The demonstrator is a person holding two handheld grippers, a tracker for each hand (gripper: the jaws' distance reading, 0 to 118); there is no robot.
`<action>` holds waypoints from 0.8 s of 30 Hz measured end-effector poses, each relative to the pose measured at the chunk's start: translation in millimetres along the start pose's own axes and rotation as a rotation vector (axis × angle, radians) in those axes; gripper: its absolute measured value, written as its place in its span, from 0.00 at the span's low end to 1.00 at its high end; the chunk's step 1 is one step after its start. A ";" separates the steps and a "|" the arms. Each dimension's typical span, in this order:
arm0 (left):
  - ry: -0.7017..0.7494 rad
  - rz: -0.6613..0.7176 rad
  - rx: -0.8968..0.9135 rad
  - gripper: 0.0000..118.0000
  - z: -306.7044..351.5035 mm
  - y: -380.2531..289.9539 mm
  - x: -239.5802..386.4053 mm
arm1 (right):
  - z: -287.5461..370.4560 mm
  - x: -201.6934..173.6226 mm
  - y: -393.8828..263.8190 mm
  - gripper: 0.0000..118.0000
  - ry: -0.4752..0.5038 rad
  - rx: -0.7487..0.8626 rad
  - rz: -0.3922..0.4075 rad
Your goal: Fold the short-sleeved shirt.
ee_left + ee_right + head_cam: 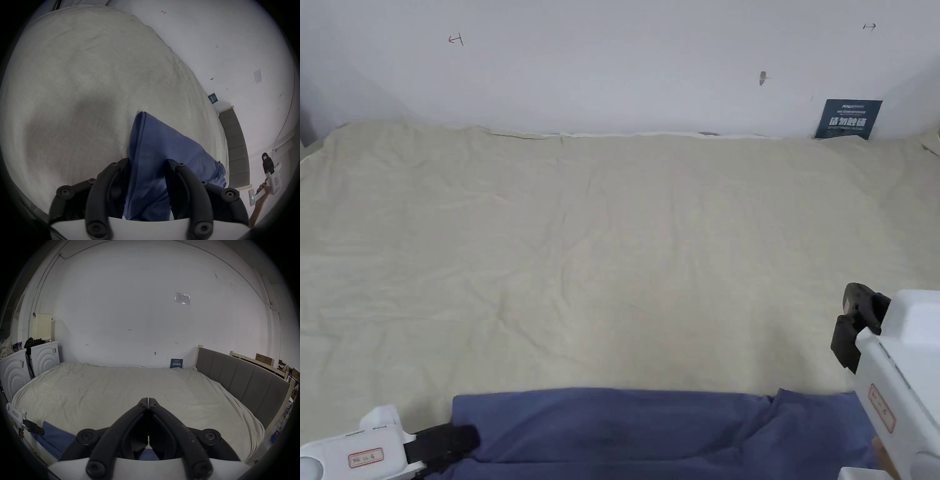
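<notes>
Head view: blue shirt point(625, 431) lies as a wide band along the bottom edge of the frame, on a cream bedsheet point(600, 250) that is softly creased all over. Shirt fabric is matte and smooth, with one raised fold toward its right end. Left gripper point(456, 440) enters at lower left, white body with black jaws, tips at the shirt's left corner; from this angle I cannot tell the jaw gap. Right gripper point(853, 334) sits at the right edge, above the sheet and apart from the shirt. A dark blue sign point(848, 119) leans where sheet meets white wall point(625, 62), upper right. Left gripper view adds what the head view lacks: left gripper point(146, 162) has its jaws spread wide, blue cloth running up between them without both jaws visibly pressing on it; the hemmed shirt corner point(142, 113) comes to a point at frame centre. The other gripper and the hand holding it appear at the far right edge. Right gripper view: right gripper point(148, 400) has its jaws closed tip to tip, nothing between them, sheet beyond. This view also shows a grey padded headboard point(240, 379) with vertical seams at right, white appliances with embossed concentric rings point(43, 358) at left, and a perforated cream basket point(42, 327) on top.
</notes>
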State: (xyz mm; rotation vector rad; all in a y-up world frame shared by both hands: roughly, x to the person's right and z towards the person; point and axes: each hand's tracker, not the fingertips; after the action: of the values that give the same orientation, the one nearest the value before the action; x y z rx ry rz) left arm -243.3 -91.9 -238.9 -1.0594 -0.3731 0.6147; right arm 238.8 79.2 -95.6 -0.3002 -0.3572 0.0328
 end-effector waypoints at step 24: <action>0.301 -0.126 0.181 0.05 91.8 54.2 -40.1 | 4.2 -1.0 12.9 0.01 0.080 0.035 -0.029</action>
State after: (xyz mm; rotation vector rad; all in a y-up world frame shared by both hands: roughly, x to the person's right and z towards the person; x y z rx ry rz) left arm -341.7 -34.9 -245.7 -0.9299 -0.1176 0.3614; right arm 236.6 92.6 -96.0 -0.2608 -0.2813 -0.0016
